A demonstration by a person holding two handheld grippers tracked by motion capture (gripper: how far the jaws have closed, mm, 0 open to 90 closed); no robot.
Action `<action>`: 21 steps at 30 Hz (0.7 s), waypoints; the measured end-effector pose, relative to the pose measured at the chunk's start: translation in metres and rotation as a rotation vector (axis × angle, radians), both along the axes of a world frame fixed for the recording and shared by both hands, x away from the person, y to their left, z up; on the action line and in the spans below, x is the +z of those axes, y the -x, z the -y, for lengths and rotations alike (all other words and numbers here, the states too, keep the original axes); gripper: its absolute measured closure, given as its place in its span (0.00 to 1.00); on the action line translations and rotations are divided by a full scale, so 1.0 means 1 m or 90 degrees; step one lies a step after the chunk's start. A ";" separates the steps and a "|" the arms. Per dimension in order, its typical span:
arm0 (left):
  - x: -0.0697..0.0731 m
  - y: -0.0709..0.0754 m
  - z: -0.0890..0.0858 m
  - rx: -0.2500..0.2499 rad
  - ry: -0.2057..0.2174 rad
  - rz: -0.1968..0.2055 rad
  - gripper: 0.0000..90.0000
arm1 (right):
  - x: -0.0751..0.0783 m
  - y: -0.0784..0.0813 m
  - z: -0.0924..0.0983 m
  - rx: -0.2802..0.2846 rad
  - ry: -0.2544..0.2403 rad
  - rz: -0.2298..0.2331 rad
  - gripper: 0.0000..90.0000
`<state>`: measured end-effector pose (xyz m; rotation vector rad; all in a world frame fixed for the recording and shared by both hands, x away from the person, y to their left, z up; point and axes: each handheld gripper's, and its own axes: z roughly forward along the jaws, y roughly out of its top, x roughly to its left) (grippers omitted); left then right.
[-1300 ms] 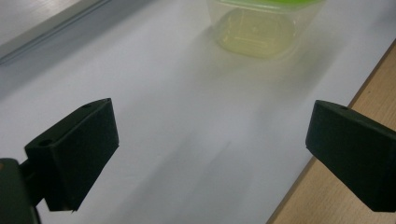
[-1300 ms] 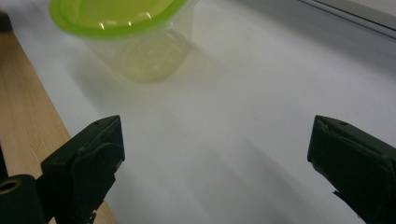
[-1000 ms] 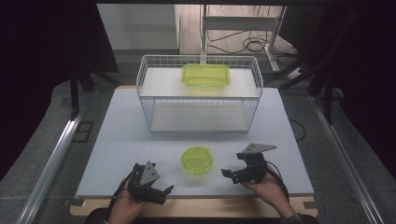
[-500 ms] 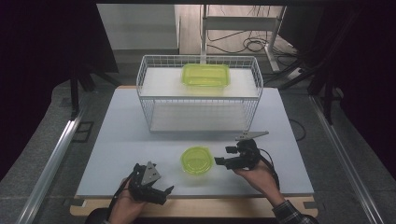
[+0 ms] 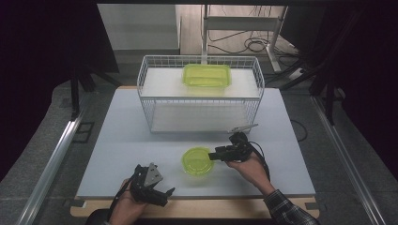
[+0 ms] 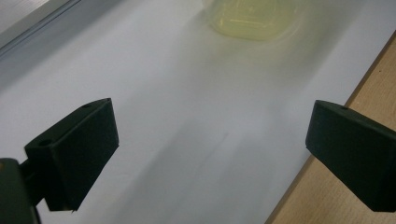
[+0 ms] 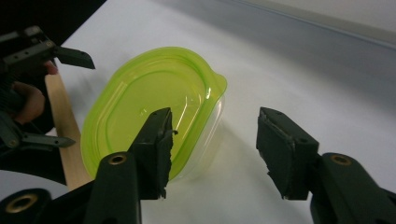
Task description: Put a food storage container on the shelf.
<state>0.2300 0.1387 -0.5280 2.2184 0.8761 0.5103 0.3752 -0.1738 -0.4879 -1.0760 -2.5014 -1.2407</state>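
A round clear container with a lime-green lid stands on the white table near its front edge. My right gripper reaches it from the right, level with its rim. In the right gripper view the container lies ahead and to the left. The right gripper has just been closing and stands half open: its left jaw overlaps the lid's edge, its right jaw stands off beside the wall, and no pad presses. My left gripper rests at the front edge, left of the container. Its jaws are open over bare table, with the blurred container far ahead.
A white wire basket stands at the back middle of the table, with a rectangular green-lidded box on its top shelf. A wooden strip runs along the table's front edge. Dark floor and metal rails flank both sides.
My right gripper has moved left, up to the round container, and its jaws have narrowed. The left gripper and the container have stayed where they were.
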 end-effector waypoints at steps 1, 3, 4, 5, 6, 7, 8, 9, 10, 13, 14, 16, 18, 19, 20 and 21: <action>0.000 0.000 0.000 0.000 0.000 -0.001 0.03 | 0.000 0.000 0.000 0.000 0.000 0.000 0.53; 0.000 0.000 0.000 0.000 -0.002 -0.002 0.03 | -0.002 -0.004 -0.001 0.003 -0.004 -0.019 0.56; 0.000 0.000 0.000 0.000 -0.003 -0.002 0.03 | -0.004 -0.006 -0.001 0.005 -0.013 -0.036 0.58; 0.000 0.000 0.000 -0.001 -0.003 -0.002 0.03 | -0.004 -0.006 -0.001 0.005 -0.013 -0.036 0.58; 0.000 0.000 0.000 -0.001 -0.003 -0.002 0.03 | -0.005 -0.008 -0.002 0.007 -0.017 -0.046 0.59; -0.001 0.000 0.000 -0.001 -0.003 -0.003 0.03 | -0.007 -0.010 -0.002 0.010 -0.020 -0.058 0.62; -0.001 0.000 0.001 -0.002 -0.003 -0.003 0.03 | -0.007 -0.010 -0.002 0.010 -0.020 -0.058 0.62; -0.001 0.000 0.001 -0.002 -0.004 -0.004 0.03 | -0.008 -0.011 -0.003 0.012 -0.022 -0.065 0.64; -0.001 0.000 0.001 -0.003 -0.005 -0.004 0.03 | -0.009 -0.011 -0.003 0.013 -0.024 -0.080 0.66; -0.001 0.000 0.001 -0.005 -0.007 -0.003 0.03 | -0.010 -0.012 -0.003 0.014 -0.038 -0.106 0.75; -0.001 0.000 0.001 -0.006 -0.010 -0.003 0.03 | -0.010 -0.013 -0.003 0.014 -0.044 -0.118 0.79; -0.001 0.000 0.002 -0.007 -0.011 -0.002 0.03 | -0.010 -0.013 -0.002 0.009 -0.053 -0.144 0.84; -0.001 0.000 0.002 -0.007 -0.012 -0.001 0.03 | -0.009 -0.013 -0.002 0.017 -0.068 -0.158 0.89; -0.001 0.000 0.002 -0.007 -0.013 0.000 0.03 | -0.009 -0.012 -0.003 0.018 -0.066 -0.161 0.89; -0.001 0.000 0.002 -0.007 -0.013 0.000 0.03 | -0.008 -0.012 -0.003 0.019 -0.069 -0.163 0.89; -0.001 0.000 0.002 -0.007 -0.013 0.001 0.03 | -0.008 -0.011 -0.003 0.022 -0.074 -0.165 0.90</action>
